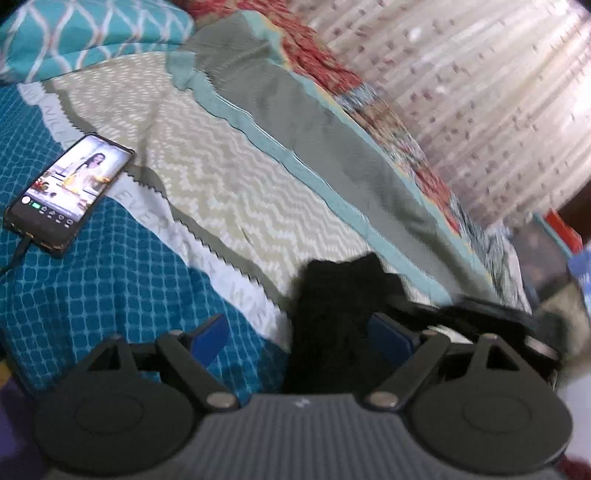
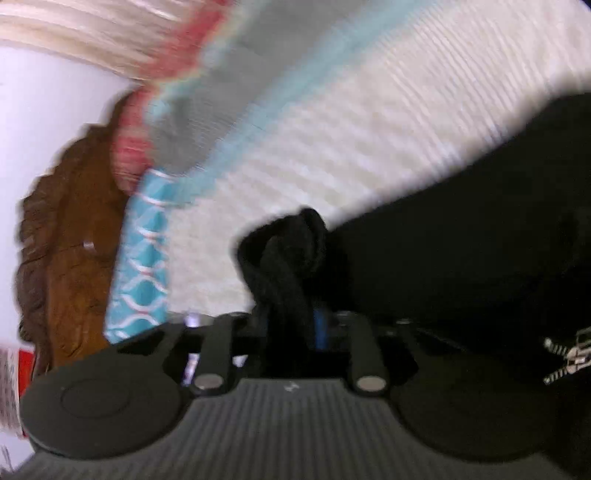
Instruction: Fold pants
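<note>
The black pants (image 1: 325, 295) lie bunched on the bed, running up between the fingers of my left gripper (image 1: 299, 328). Its blue pads (image 1: 210, 339) stand wide apart and do not press the fabric, so it is open. In the right wrist view the pants (image 2: 461, 240) spread dark across the right half. My right gripper (image 2: 291, 317) is shut on a twisted bunch of that black fabric, which sticks up from between its narrow jaws. A striped drawstring (image 2: 565, 354) shows at the far right.
A phone (image 1: 70, 188) with a lit screen and a cable rests on the blue checked blanket (image 1: 110, 288). A cream chevron bedspread (image 1: 221, 177), a grey-teal cloth (image 1: 314, 129) and a teal pillow (image 1: 92, 33) cover the bed. A curtain (image 1: 480, 92) hangs behind; a carved wooden headboard (image 2: 70, 251) stands at the left.
</note>
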Demonstrator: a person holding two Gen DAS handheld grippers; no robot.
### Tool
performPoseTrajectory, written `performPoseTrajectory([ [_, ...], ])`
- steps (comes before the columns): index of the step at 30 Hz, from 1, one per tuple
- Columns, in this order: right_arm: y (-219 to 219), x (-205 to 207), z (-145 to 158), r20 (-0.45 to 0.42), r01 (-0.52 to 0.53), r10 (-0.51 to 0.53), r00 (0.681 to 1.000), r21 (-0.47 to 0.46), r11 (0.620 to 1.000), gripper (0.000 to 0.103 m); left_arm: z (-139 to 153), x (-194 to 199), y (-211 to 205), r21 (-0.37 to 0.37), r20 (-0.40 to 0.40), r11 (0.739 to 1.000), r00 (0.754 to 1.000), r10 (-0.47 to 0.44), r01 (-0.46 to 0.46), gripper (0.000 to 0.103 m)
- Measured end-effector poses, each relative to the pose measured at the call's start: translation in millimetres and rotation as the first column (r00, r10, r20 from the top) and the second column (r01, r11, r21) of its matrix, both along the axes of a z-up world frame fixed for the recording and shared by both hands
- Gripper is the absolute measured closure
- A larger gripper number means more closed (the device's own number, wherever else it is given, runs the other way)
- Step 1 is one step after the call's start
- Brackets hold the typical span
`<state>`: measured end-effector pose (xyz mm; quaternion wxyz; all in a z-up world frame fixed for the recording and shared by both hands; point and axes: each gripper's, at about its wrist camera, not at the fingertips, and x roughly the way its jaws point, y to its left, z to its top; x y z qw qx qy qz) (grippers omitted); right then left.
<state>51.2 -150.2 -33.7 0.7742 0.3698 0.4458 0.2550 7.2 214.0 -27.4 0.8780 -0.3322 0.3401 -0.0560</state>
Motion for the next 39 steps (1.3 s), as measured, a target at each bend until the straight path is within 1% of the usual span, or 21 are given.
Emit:
performPoseTrajectory([
  [2,-12.2,-24.4,33.9,0.134,0.019,-0.007,0.991,-0.088,0.996,0.085,0.3,9.5,5.3,-0.026,-0.01,1.0,1.0,0.007,-0.007,0.017],
  [4,-29.9,-48.1,46.4,0.237,0.064,-0.015,0.971,-0.199,0.978,0.085,5.2,16.9,7.4,-0.017,-0.004,1.0,1.0,-0.001,0.001,0.017],
  [5,-41.4,-60.2,44.3,0.257,0.103,-0.039,0.966,-0.241,0.965,0.085,8.6,20.7,6.4,-0.009,0.006,1.0,1.0,-0.006,0.006,0.017],
  [7,-62.6,-77.1,25.8,0.247,0.165,-0.096,0.964,-0.276,0.947,0.085,13.5,25.6,-0.2,-0.002,0.024,1.0,0.999,-0.028,0.028,0.015],
  [10,-80.3,-80.5,-27.1,0.098,0.195,-0.172,0.98,-0.318,0.928,0.081,8.5,29.9,-23.6,0.015,0.008,0.996,0.996,-0.092,0.092,0.013],
  [12,-91.0,-88.6,-44.1,0.102,0.219,-0.199,0.975,-0.264,0.939,0.074,-0.4,33.3,-44.0,0.04,-0.026,0.988,0.989,-0.146,0.147,0.013],
  [13,-93.7,-91.0,-42.6,0.103,0.214,-0.193,0.976,-0.249,0.945,0.072,-4.2,34.3,-53.8,0.057,-0.044,0.984,0.985,-0.165,0.167,0.013],
  [15,-99.9,-93.8,-28.0,0.127,0.207,-0.18,0.975,-0.247,0.947,0.065,-8.8,36.5,-70.2,0.074,-0.07,0.977,0.978,-0.197,0.202,0.013],
  [16,-98.0,-95.9,-17.8,0.174,0.238,-0.197,0.965,-0.264,0.935,0.064,-7.8,36.7,-75.9,0.074,-0.069,0.974,0.975,-0.21,0.215,0.014],
  [18,-104.2,-108.3,-0.7,0.281,0.301,-0.22,0.934,-0.288,0.909,0.061,-1.2,38.8,-88.7,0.102,-0.042,0.964,0.969,-0.241,0.245,0.014],
  [21,-104.9,-116.8,14.8,0.365,0.297,-0.19,0.911,-0.264,0.918,0.062,10.5,43.2,-111.0,0.141,0.0,0.944,0.953,-0.302,0.299,0.016],
  [23,-100.3,-108.7,15.2,0.388,0.261,-0.147,0.91,-0.259,0.93,0.064,16.6,48.8,-129.7,0.162,0.025,0.926,0.936,-0.35,0.342,0.018],
  [26,-93.9,-81.1,-0.7,0.319,0.187,-0.113,0.941,-0.209,0.96,0.078,11.4,57.4,-160.6,0.203,0.016,0.89,0.907,-0.42,0.408,0.025],
  [27,-91.0,-69.6,-9.6,0.284,0.17,-0.109,0.953,-0.201,0.965,0.079,5.1,60.6,-169.2,0.212,-0.01,0.882,0.904,-0.428,0.42,0.028],
  [29,-91.0,-60.1,-30.3,0.198,0.166,-0.115,0.973,-0.264,0.95,0.082,-13.9,67.2,-182.2,0.236,-0.092,0.866,0.897,-0.432,0.441,0.029],
  [30,-91.6,-54.3,-44.5,0.136,0.15,-0.113,0.984,-0.303,0.941,0.084,-28.5,70.9,-189.1,0.261,-0.157,0.848,0.887,-0.434,0.461,0.03],
  [31,-96.4,-53.9,-53.0,0.116,0.156,-0.128,0.985,-0.283,0.946,0.084,-39.3,71.5,-192.8,0.286,-0.196,0.833,0.88,-0.433,0.474,0.029],
  [33,-108.8,-59.6,-50.9,0.101,0.168,-0.148,0.984,-0.242,0.956,0.084,-37.9,63.5,-197.1,0.337,-0.168,0.812,0.879,-0.446,0.476,0.029],
  [35,-123.0,-71.9,-39.2,0.139,0.177,-0.15,0.979,-0.207,0.962,0.081,-25.4,62.3,-196.7,0.328,-0.168,0.813,0.877,-0.45,0.481,0.029],
  [37,-146.5,-90.6,-26.6,0.209,0.24,-0.205,0.956,-0.159,0.958,0.077,-6.9,63.8,-191.9,0.299,-0.109,0.837,0.888,-0.447,0.458,0.028],
  [39,-176.9,-115.4,-15.6,0.282,0.351,-0.296,0.912,-0.169,0.921,0.057,11.5,68.6,-191.0,0.302,-0.04,0.855,0.902,-0.43,0.421,0.024],
])
